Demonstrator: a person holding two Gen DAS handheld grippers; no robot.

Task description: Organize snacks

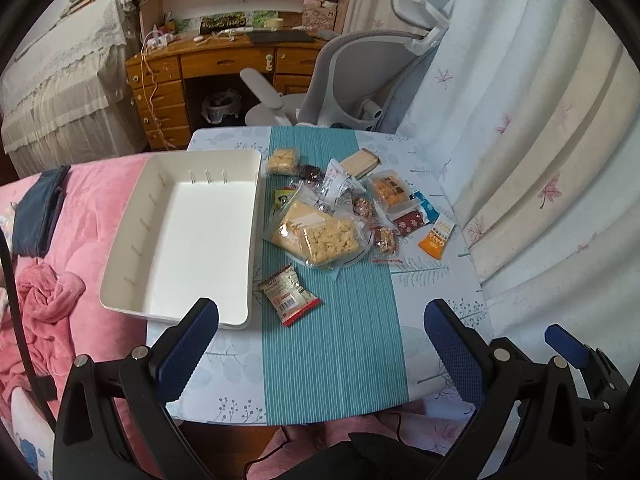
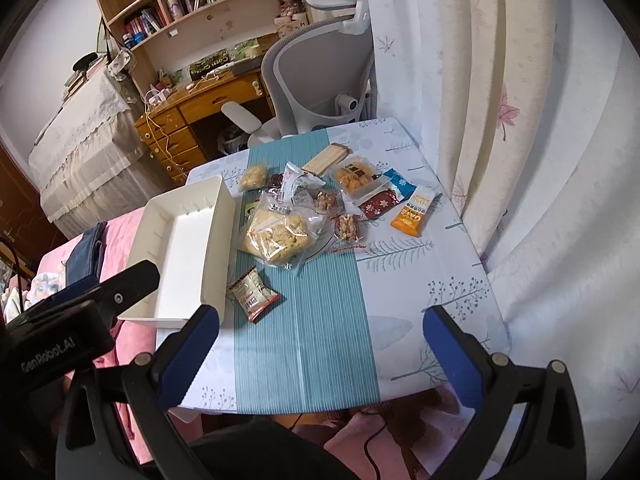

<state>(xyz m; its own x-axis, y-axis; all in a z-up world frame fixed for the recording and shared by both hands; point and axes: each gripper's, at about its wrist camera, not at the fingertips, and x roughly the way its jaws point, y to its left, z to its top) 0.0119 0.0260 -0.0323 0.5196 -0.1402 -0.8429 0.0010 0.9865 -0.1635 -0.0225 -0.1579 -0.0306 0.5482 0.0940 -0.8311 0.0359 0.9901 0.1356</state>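
1. Left gripper (image 1: 322,320): jaws spread wide, nothing between them. The fingers are black plastic with blue pads of dimpled, mesh-like texture. It hangs above the near edge of the table (image 1: 440,280).
2. Right gripper (image 2: 320,322): likewise spread wide and empty, same black frame and blue textured pads. It also hangs above the near edge.
3. Table covering: a smooth pale cloth printed with leaves and twigs. A teal ribbed runner (image 1: 332,340) lies down the middle from near edge to far edge.
4. Small red-and-white packet (image 1: 289,294): crinkled foil, lying on the runner closest to the near edge, just beside the tray's near right corner. Its print is too small to read.
5. White tray (image 1: 120,268): rigid plastic, rectangular with rounded corners, slotted inner walls, nothing inside. It sits along the left edge and overhangs it above a pink plush blanket (image 1: 100,200).
6. Large clear bag (image 1: 318,236) of pale crumbly pieces: lies mid-runner, just right of the tray. It partly covers a green packet behind it.
7. Snack pile (image 1: 352,196): small wrappers overlapping toward the far right, several half hidden. An orange packet (image 1: 437,236) lies nearest the right edge, a wafer block (image 1: 360,162) toward the far edge.
8. Beyond the table: a grey mesh office chair (image 1: 360,68), then a wooden desk (image 1: 224,60).
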